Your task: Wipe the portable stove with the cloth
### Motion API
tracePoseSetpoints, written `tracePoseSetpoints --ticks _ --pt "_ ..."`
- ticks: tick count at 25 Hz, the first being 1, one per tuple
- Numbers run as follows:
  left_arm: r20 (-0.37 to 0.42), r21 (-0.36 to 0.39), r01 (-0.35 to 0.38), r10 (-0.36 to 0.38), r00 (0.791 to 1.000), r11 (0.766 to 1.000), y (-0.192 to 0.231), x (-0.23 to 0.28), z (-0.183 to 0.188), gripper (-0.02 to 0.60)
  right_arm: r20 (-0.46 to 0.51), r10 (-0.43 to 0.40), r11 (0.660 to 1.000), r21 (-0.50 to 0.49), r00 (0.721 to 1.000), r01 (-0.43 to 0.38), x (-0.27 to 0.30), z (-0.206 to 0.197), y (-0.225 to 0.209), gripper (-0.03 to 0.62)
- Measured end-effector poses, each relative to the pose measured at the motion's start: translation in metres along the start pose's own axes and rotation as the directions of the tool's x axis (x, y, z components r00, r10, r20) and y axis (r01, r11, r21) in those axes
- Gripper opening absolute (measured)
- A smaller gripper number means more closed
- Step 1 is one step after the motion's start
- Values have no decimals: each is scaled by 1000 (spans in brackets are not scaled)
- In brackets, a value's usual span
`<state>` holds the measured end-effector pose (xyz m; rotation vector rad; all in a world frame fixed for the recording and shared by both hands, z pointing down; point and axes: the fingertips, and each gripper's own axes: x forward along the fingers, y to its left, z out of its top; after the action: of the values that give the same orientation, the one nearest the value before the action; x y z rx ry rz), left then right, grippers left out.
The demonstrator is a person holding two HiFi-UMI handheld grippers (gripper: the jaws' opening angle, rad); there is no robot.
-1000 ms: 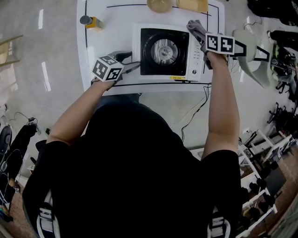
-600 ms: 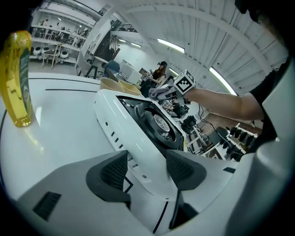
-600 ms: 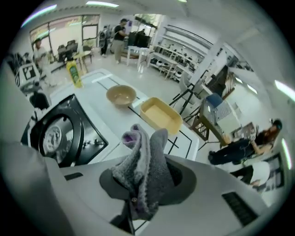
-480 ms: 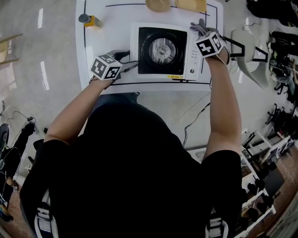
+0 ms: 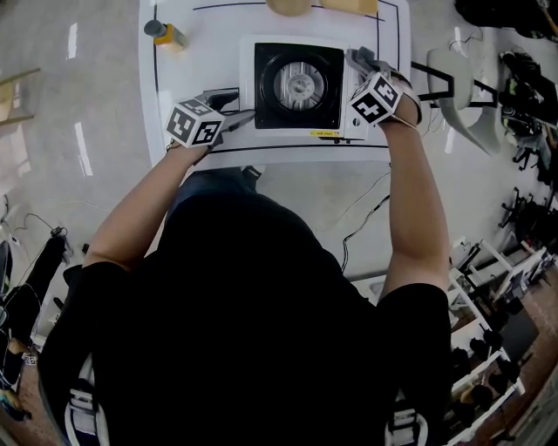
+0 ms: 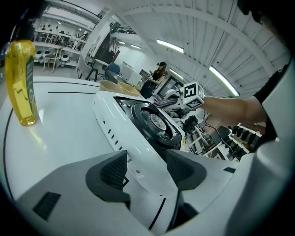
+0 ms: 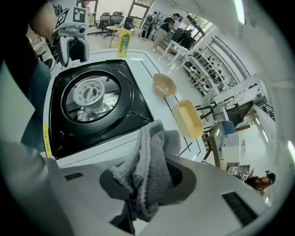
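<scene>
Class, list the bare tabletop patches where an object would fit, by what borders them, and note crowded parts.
Widest: table between yellow bottle and portable stove, beyond the left gripper. A narrow strip along the near edge, before the stove. Crowded: far edge, with bowl and tray; stove's right side, under right gripper and cloth.

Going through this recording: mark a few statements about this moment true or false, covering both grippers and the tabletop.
1. The right gripper holds a grey towelling cloth. True.
2. The yellow plastic bottle stands on the white portable stove with a black top. False: it stands on the white table, apart from the stove.
3. The left gripper clamps the stove's white edge between its jaws. True.
4. A pot sits on the round metal burner. False: the burner is bare.
</scene>
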<state>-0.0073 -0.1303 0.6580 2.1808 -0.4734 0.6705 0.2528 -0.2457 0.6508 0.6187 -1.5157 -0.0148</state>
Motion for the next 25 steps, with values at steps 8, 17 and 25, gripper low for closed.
tracePoseSetpoints --ticks 8,17,25 --pt "-17 34 -17 18 1000 999 -20 -3 -22 270 0 56 998 5 998 -56 -24 -21 51 112" --pt "-31 54 -38 40 999 998 -31 -2 -42 276 -6 103 993 53 995 -103 -48 -52 101 112" --pt "-30 11 -61 61 998 998 -27 0 -46 312 -9 109 990 94 994 -108 -62 -75 142 112"
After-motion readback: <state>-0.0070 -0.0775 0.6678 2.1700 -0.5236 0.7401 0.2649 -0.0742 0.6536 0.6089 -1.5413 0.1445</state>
